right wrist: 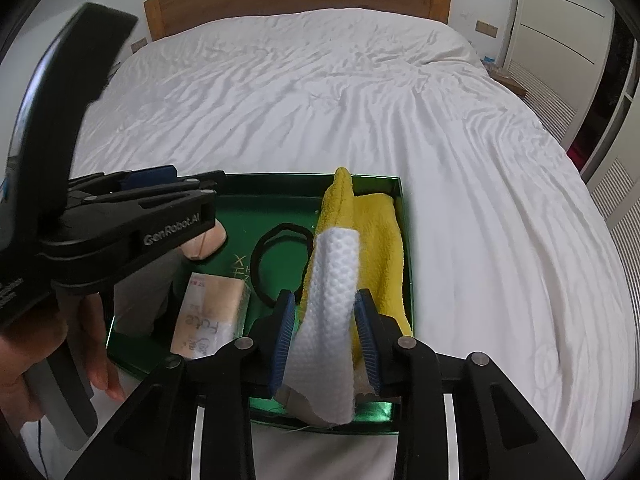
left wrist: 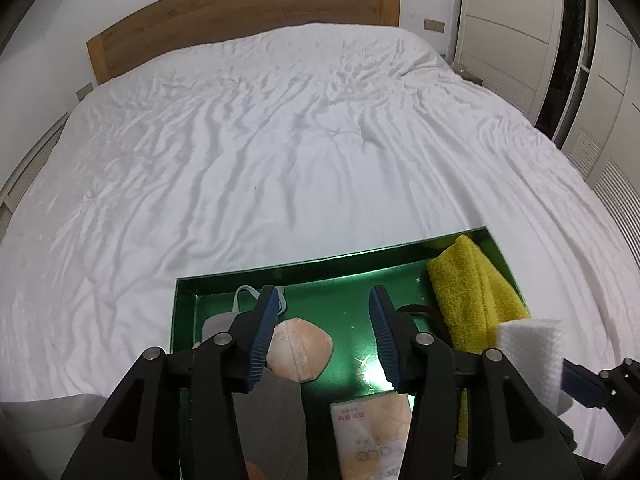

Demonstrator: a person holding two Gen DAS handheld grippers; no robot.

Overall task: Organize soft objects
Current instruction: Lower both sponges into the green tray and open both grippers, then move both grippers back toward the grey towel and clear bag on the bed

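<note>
While your right tool (right wrist: pixel 324 332) grips the white cloth (right wrist: pixel 332 288) lengthwise above the yellow towel (right wrist: pixel 380 232), your empty left tool (left wrist: pixel 324 336) gapes over the green tray (left wrist: pixel 320 276).

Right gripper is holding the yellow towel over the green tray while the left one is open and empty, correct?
Not quite. The right gripper is holding a white cloth, not the yellow towel, which lies in the green tray behind it; the right wrist view shows this. The rest stands: the left gripper is open and empty over the tray.
</note>
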